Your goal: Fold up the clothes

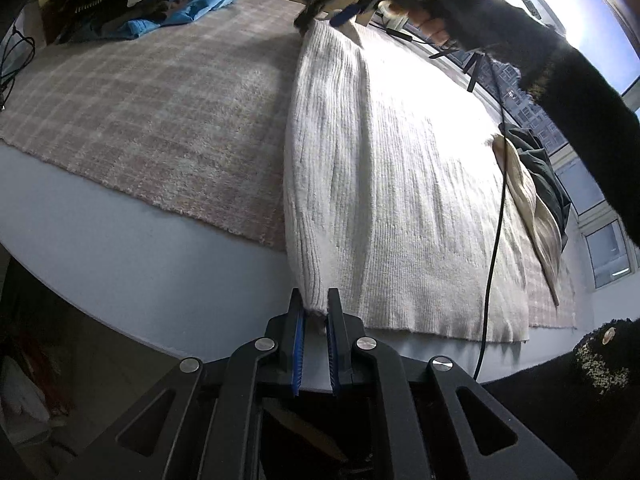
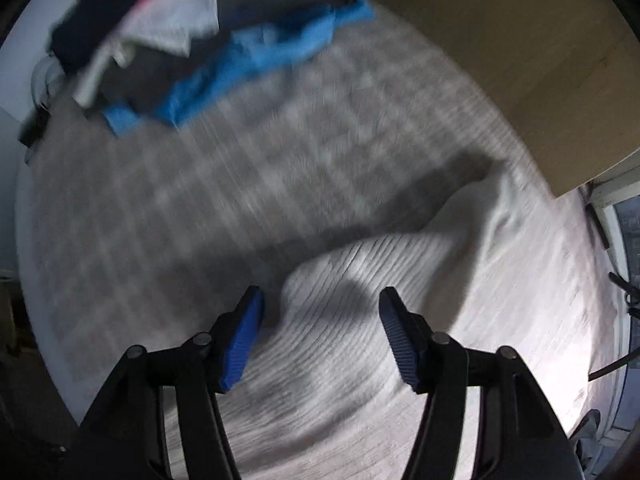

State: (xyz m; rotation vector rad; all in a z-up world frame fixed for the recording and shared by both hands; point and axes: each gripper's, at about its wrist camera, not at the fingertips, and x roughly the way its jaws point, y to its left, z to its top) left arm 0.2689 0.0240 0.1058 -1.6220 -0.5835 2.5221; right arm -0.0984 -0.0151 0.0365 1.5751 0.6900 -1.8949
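A white ribbed knit garment point(image 1: 384, 184) lies on the pink plaid blanket point(image 1: 160, 112), with its left side folded over into a long ridge. My left gripper point(image 1: 316, 308) is shut on the near corner of that folded edge. My right gripper point(image 1: 348, 16) hovers at the garment's far end, held by a hand in a black sleeve. In the blurred right wrist view my right gripper point(image 2: 320, 300) is open, its blue pads point(image 2: 244, 336) apart just above the garment's point(image 2: 360, 340) rumpled far edge, holding nothing.
A pile of clothes with a blue piece point(image 1: 188, 12) lies at the blanket's far left corner; it also shows in the right wrist view point(image 2: 240, 60). A beige and dark garment point(image 1: 532, 184) lies at the right. A black cable point(image 1: 496, 216) hangs across the garment. A wooden board point(image 2: 520, 52) stands beside the bed.
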